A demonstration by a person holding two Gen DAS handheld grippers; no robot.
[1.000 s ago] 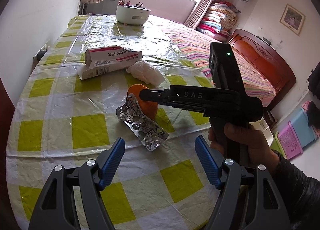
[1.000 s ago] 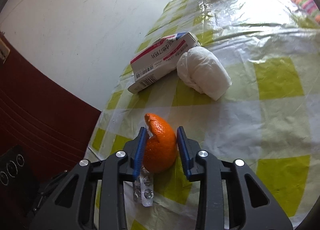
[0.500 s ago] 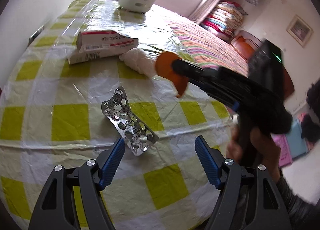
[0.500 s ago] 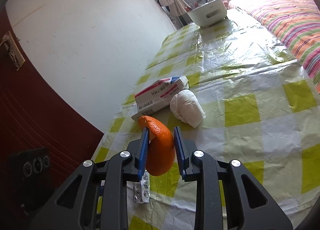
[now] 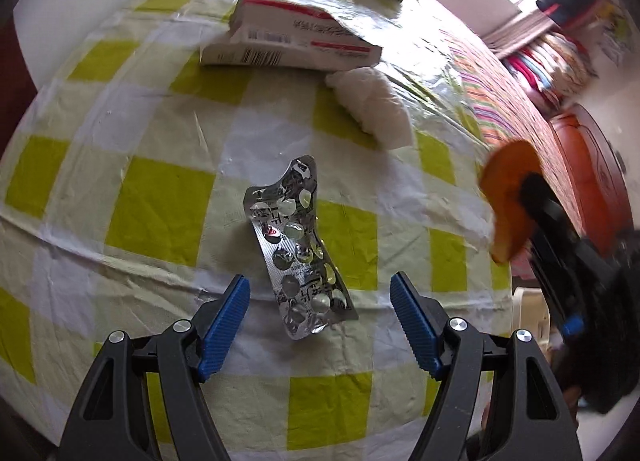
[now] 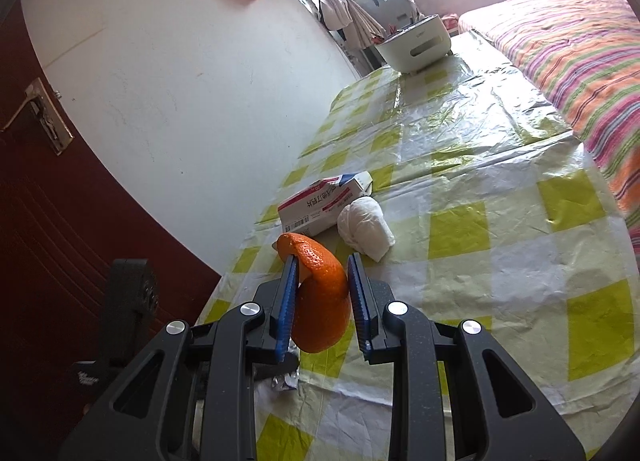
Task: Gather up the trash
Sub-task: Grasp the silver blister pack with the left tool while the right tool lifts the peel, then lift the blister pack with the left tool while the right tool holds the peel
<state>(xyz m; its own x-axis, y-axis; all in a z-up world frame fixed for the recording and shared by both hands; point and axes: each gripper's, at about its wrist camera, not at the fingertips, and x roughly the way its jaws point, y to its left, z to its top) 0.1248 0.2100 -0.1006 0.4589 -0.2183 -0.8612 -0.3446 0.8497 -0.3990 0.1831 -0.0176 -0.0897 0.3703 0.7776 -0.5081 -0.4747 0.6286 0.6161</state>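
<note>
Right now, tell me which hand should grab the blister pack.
Left. Its tool is open, with the blister pack lying on the table just ahead of its fingers. The right tool already grips the orange peel.

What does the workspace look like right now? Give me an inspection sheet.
Surface: table under a yellow-and-white checked plastic cloth.
Job's things: orange peel held up; blister pack, medicine box and white wad lying on the cloth.
Clutter: white basket at the far end.
Grippers: right tool shut on the orange peel; left tool open above the blister pack.
Cables: nothing seen.
Surroundings: striped bed, white wall, dark red door.
</note>
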